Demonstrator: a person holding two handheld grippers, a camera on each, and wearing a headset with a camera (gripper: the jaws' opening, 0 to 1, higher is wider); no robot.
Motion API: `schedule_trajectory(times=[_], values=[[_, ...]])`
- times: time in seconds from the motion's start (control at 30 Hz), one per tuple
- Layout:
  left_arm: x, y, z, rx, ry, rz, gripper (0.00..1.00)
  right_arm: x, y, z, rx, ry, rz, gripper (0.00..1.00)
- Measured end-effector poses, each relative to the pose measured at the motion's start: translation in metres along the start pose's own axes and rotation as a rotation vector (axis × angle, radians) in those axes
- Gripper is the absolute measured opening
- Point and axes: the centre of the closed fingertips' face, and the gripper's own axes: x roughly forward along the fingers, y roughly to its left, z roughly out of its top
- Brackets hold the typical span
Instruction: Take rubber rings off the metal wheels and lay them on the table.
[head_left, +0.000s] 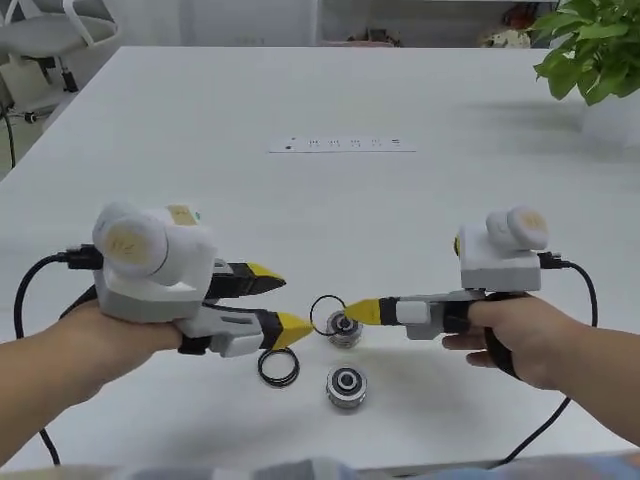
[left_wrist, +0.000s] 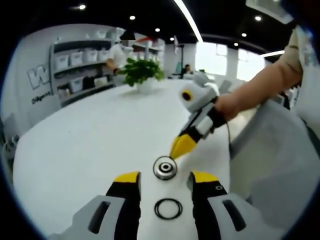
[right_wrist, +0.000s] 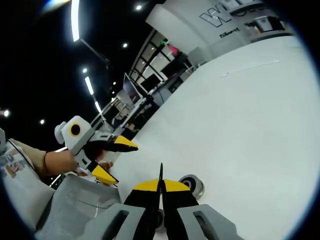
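An open office or lab. An office chair (head_left: 45, 40) stands by the long white table (head_left: 200, 130); shelves of bins (left_wrist: 80, 65) stand beyond it

I can read very little here. In the left gripper view a big letter W (left_wrist: 37, 77) stands on the wall (left_wrist: 27, 50) beside the shelves (left_wrist: 80, 70), and the rest of that word is cut off. Under it runs a smaller line (left_wrist: 42, 95) that begins with D, too blurred for me to spell out. In the right gripper view the wall lettering (right_wrist: 215, 14) again starts with W, and the small line below it is unreadable. In the head view, the strip (head_left: 342, 145) on the table (head_left: 200, 110) bears tiny marks I cannot make out.
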Motion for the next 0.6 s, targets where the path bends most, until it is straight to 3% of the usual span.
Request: schedule_trajectory(times=[0.33, 0.6], values=[[-0.018, -0.008, -0.002, 0.001, -0.014, 0.005, 0.48, 0.013, 0.015, -0.002, -0.011, 0.034, 0.04, 0.0], [-0.035, -0.009, -0.013, 0.0, -0.008, 0.019, 0.54, 0.026, 0.026, -0.009, -0.023, 0.077, 0.069, 0.0]])
